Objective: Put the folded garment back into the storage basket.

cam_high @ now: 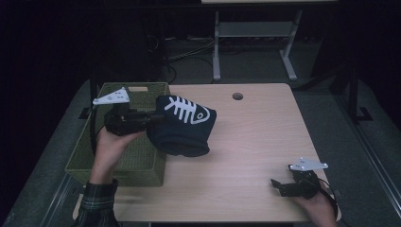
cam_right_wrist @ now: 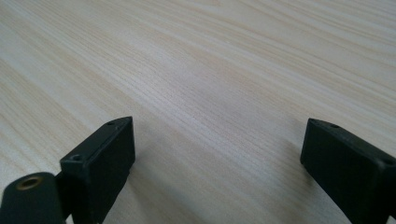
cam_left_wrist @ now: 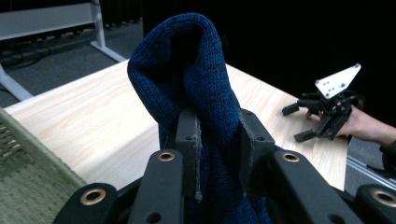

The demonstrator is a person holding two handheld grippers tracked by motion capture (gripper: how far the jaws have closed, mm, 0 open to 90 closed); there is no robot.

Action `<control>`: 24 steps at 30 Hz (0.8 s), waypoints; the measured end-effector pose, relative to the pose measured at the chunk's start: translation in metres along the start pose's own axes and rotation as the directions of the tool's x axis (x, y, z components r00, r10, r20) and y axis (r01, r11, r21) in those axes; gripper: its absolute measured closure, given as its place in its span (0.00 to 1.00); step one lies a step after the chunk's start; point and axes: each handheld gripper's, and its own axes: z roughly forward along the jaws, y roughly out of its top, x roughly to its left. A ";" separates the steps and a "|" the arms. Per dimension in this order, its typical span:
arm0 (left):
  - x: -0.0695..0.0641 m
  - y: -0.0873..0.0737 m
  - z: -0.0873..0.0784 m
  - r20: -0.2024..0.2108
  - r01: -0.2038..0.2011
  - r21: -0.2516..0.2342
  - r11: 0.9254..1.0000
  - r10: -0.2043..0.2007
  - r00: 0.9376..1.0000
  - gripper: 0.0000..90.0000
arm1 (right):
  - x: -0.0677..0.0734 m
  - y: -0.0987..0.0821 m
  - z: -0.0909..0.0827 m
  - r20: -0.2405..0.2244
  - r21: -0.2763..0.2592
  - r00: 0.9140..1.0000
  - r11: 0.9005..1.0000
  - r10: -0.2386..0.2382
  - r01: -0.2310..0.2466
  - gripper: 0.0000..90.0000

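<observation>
A dark blue knit hat (cam_high: 182,125) with a white fish-skeleton design hangs above the table's left part, by the basket's right edge. My left gripper (cam_high: 153,118) is shut on its edge; in the left gripper view the knit fabric (cam_left_wrist: 187,70) rises bunched between both pads. My right gripper (cam_high: 279,187) rests low over the table's near right corner, held in a hand. Its jaws stand wide apart in the right gripper view with bare wood between them (cam_right_wrist: 219,149). From the left gripper view I see the right gripper (cam_left_wrist: 303,121) far off.
A green woven basket (cam_high: 142,158) sits at the table's left edge, under my left hand. The light wooden table (cam_high: 255,137) has a round cable hole (cam_high: 237,96) near its far edge. A white desk frame (cam_high: 255,42) stands on the floor beyond.
</observation>
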 end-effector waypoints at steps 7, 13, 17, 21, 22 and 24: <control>0.012 0.000 -0.019 -0.010 0.017 -0.013 1.000 -0.017 1.000 0.81 | 0.000 0.000 0.000 0.005 0.000 1.000 1.000 0.005 -0.005 0.11; 0.020 0.000 -0.035 -0.036 0.026 -0.015 1.000 -0.027 0.999 0.81 | 0.000 0.000 0.000 0.007 0.001 1.000 1.000 0.008 -0.008 0.11; 0.023 0.000 -0.044 -0.049 0.033 -0.015 0.999 -0.033 0.998 0.81 | 0.000 0.000 0.000 0.008 0.001 1.000 1.000 0.008 -0.008 0.11; 0.026 0.000 -0.054 -0.066 0.030 -0.011 0.999 -0.031 0.997 0.81 | 0.000 0.000 0.000 0.010 0.001 1.000 1.000 0.010 -0.010 0.11; 0.027 0.000 -0.056 -0.070 0.030 -0.013 0.999 -0.031 0.997 0.81 | 0.000 0.000 0.000 0.010 0.001 1.000 1.000 0.011 -0.011 0.11; 0.027 0.000 -0.059 -0.074 0.032 -0.017 0.999 -0.033 0.997 0.81 | 0.000 0.000 0.000 0.010 0.001 1.000 1.000 0.011 -0.011 0.11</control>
